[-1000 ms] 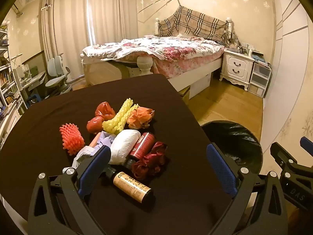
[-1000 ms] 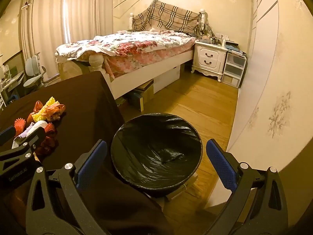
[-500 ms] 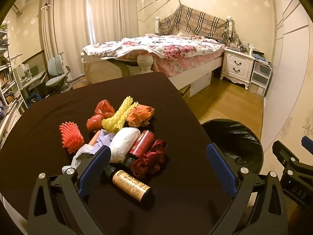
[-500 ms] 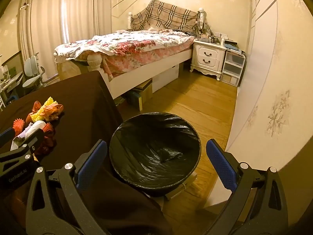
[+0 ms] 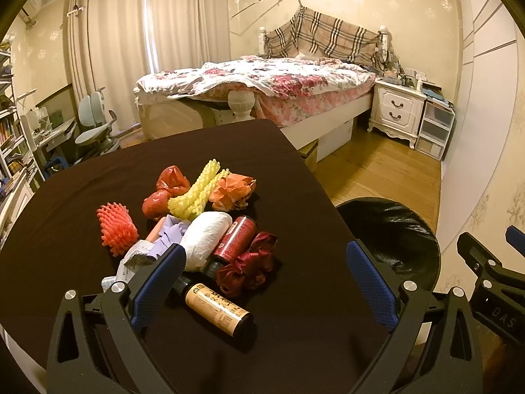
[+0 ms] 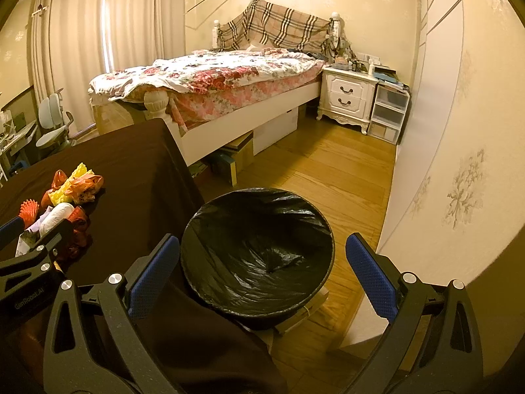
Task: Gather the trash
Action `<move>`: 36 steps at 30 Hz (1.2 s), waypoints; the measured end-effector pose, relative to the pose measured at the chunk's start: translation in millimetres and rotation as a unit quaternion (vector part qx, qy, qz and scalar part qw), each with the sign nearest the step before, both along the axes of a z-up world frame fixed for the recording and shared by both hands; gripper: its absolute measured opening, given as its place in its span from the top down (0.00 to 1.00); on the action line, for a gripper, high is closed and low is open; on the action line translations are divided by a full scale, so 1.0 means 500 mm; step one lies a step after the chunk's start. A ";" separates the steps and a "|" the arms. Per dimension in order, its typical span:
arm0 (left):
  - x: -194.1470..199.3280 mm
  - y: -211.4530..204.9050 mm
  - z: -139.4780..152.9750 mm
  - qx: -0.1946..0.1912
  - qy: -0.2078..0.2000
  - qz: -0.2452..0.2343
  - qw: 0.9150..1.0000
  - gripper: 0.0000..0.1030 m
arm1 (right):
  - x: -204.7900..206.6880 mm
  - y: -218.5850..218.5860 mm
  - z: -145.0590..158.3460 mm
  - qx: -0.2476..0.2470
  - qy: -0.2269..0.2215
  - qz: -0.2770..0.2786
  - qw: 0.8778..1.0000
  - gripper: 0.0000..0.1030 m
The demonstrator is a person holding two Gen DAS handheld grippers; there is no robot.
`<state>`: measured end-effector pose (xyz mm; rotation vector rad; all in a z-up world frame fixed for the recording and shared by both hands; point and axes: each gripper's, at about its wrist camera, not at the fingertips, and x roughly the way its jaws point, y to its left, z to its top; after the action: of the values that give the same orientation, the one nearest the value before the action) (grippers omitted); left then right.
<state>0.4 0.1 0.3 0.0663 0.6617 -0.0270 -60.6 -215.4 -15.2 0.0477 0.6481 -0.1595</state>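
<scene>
A pile of trash lies on the dark brown table point(image 5: 98, 180): a tan-labelled bottle point(image 5: 218, 308), a red can point(image 5: 235, 239), dark red crumpled wrap point(image 5: 249, 266), a white paper wad point(image 5: 205, 239), a yellow foam net point(image 5: 197, 193), an orange foam net point(image 5: 117, 228), red bags point(image 5: 165, 190) and an orange bag point(image 5: 233, 190). My left gripper point(image 5: 262, 275) is open and empty, just short of the pile. My right gripper point(image 6: 261, 269) is open and empty above the black-lined bin point(image 6: 257, 252), which also shows in the left wrist view point(image 5: 393, 239).
The bin stands on the wooden floor point(image 6: 328, 170) right of the table edge. A bed point(image 5: 262, 88), a white nightstand point(image 5: 398, 113) and plastic drawers point(image 5: 434, 128) stand behind. A desk chair point(image 5: 95, 128) and shelves are at the left. A wall point(image 6: 459, 131) is close on the right.
Both grippers have shifted only slightly; the pile sits a little higher in the left wrist view. Both stay open and empty.
</scene>
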 end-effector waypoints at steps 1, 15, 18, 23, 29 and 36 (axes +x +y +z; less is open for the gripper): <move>0.000 -0.004 -0.012 0.000 0.000 0.000 1.000 0.05 | 0.000 -0.002 0.000 0.001 0.000 0.000 1.000 0.04; -0.010 -0.022 -0.033 -0.001 0.003 0.000 1.000 0.05 | -0.002 -0.004 -0.005 0.001 0.002 -0.001 1.000 0.04; -0.009 -0.022 -0.033 0.000 0.004 -0.001 1.000 0.05 | -0.003 -0.013 -0.003 0.002 0.003 -0.004 1.000 0.04; -0.003 -0.025 -0.047 -0.001 0.006 -0.001 1.000 0.05 | -0.003 -0.013 -0.003 0.002 0.003 -0.003 1.000 0.04; -0.003 -0.028 -0.049 -0.001 0.007 0.000 1.000 0.05 | -0.003 -0.013 -0.004 0.002 0.004 -0.003 1.000 0.04; -0.008 -0.031 -0.067 -0.002 0.010 -0.003 1.000 0.05 | -0.007 -0.019 -0.010 0.003 0.004 -0.005 1.000 0.04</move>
<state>-3.8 -15.6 -33.1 0.0647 0.6818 -0.0357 -64.3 -225.0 -20.2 0.0573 0.6568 -0.1678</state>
